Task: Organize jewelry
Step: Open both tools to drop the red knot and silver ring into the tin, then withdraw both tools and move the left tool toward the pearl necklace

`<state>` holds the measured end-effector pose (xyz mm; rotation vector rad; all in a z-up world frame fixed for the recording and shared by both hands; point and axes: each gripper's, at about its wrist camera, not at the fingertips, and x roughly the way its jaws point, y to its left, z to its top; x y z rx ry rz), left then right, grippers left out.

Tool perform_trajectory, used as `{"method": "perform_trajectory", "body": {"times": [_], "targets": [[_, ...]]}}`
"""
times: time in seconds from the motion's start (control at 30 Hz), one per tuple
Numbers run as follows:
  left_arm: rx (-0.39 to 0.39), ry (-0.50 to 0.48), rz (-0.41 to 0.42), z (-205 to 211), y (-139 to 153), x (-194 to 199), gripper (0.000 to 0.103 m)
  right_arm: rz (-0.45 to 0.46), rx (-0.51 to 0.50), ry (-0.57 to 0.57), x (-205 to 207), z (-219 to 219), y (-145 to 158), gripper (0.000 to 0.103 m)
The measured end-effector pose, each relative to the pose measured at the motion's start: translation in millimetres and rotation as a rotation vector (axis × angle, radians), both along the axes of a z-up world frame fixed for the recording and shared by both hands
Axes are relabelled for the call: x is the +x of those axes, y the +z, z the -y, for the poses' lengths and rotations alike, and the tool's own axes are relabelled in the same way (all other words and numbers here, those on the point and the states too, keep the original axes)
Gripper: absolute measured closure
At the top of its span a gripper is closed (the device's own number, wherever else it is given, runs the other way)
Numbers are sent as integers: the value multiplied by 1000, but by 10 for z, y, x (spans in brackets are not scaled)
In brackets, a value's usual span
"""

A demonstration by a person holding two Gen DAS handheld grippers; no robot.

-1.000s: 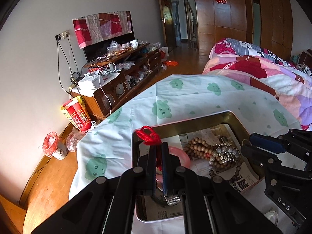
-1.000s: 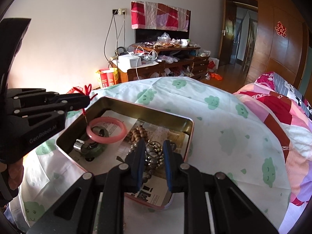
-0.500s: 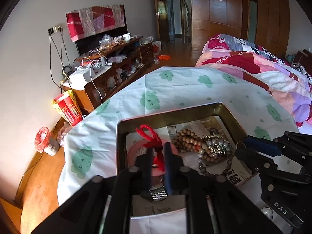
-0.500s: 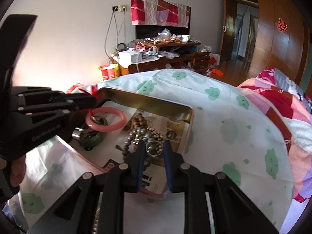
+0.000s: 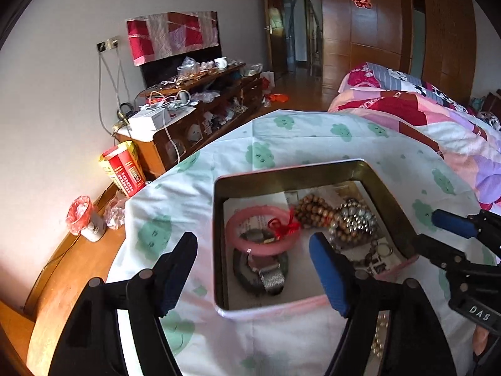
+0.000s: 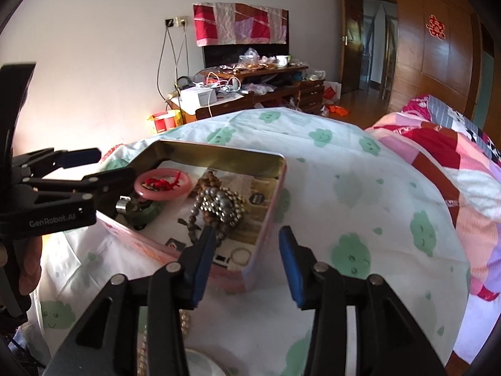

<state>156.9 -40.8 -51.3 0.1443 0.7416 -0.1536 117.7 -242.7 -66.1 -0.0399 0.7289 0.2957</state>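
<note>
A shallow metal tin point(image 5: 291, 174) with pink outer walls lies open on the cloud-print cloth, lined with printed paper. At its left, a pink bangle point(image 5: 261, 230) lies flat with a red knotted cord point(image 5: 283, 225) across it, overlapping a green bangle and watch point(image 5: 266, 271) nearer. Brown wooden beads point(image 5: 314, 213) and silvery beads point(image 5: 355, 222) are heaped right
</note>
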Motion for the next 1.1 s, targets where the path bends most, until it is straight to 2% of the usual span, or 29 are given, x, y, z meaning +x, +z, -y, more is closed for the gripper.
{"method": "perform_trajectory", "body": {"times": [0.07, 0.33, 0.43, 0.63, 0.87, 1.1], "targets": [[-13, 10, -8, -41, -11, -81, 29, 3, -9, -7, -59, 30, -5, 51], [4, 24, -5, -82, -81, -491, 29, -15, -26, -25, -337, 158, -82, 49], [0, 4, -26, -27, -149, -611, 29, -23, -35, -28, -469, 197, -135, 43], [33, -28, -55, 155, -280, -673, 29, -52, -69, -18, -652, 201, -287, 43], [11, -10, -86, 180, -358, -715, 29, -72, -91, 12, -735, 140, -390, 43], [23, -47, -89, 310, -382, -764, 29, -81, -101, 28, -769, 113, -431, 43]]}}
